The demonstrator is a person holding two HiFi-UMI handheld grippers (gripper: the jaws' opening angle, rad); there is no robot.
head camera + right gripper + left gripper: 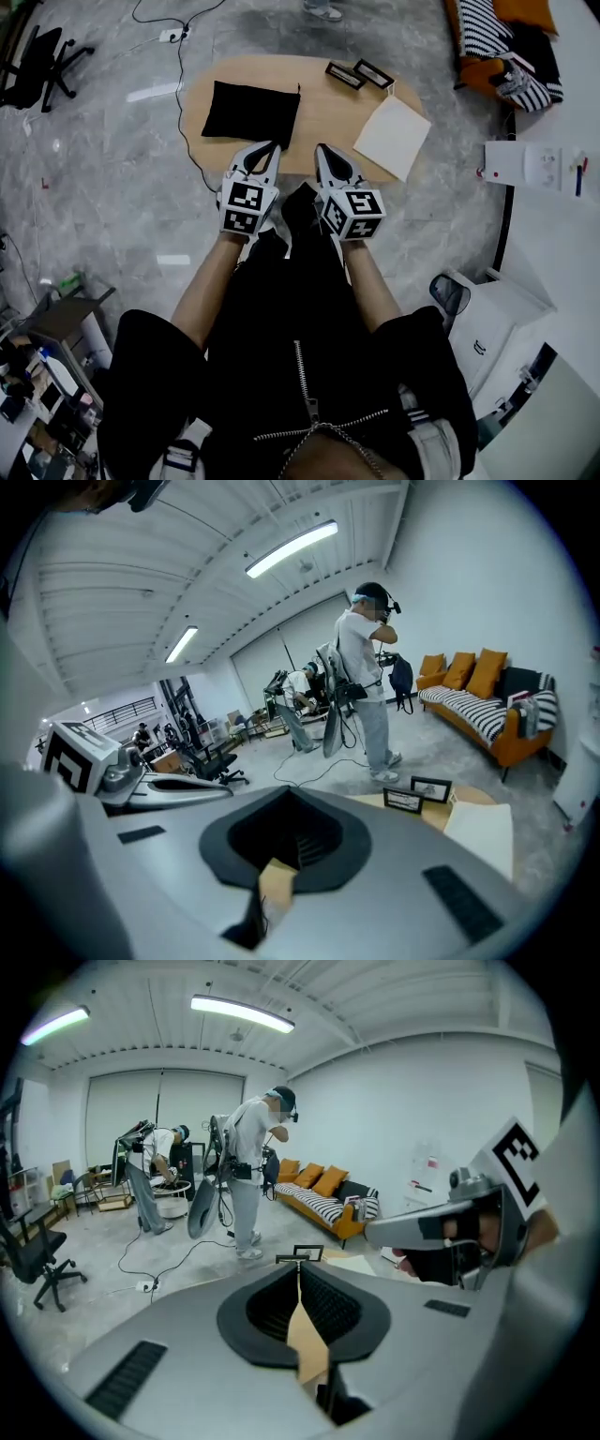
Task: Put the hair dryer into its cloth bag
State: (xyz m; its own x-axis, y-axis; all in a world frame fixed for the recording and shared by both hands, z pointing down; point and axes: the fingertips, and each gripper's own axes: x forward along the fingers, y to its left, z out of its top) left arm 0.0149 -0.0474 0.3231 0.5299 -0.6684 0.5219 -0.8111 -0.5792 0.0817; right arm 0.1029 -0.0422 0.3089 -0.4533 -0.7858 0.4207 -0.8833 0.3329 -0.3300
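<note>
On the left part of the oval wooden table (323, 117), as the head view shows it, the black cloth bag (251, 112) lies flat, a dark square on the pale wood. Its cloth shows nothing of its contents, so the hair dryer may be inside it, though no view settles that.

Just at the bag's near right corner in that view, the left gripper (274, 145) points toward the table. Its jaws are clenched tip to tip on nothing, and in its own view only a sliver of the wood shows behind the ribbed pads. It does not touch the bag. The right gripper (321, 148) is beside it, level with it and likewise clenched and empty, with its tips over the table's near edge. Each gripper carries a marker cube (247, 208) above the wearer's bare forearm.

Beyond the right gripper, a white sheet (392, 138) lies at the table's right end, overhanging the edge. Two small black picture frames (359, 74) stand side by side at the far rim, well apart from the bag.

Around the table is a grey marbled floor (112, 197), with a thin black cable (183, 112) running past the table's left side. In the gripper views a person (366, 667) stands past the table, and an orange sofa (478, 714) with striped cushions sits against the far wall.
</note>
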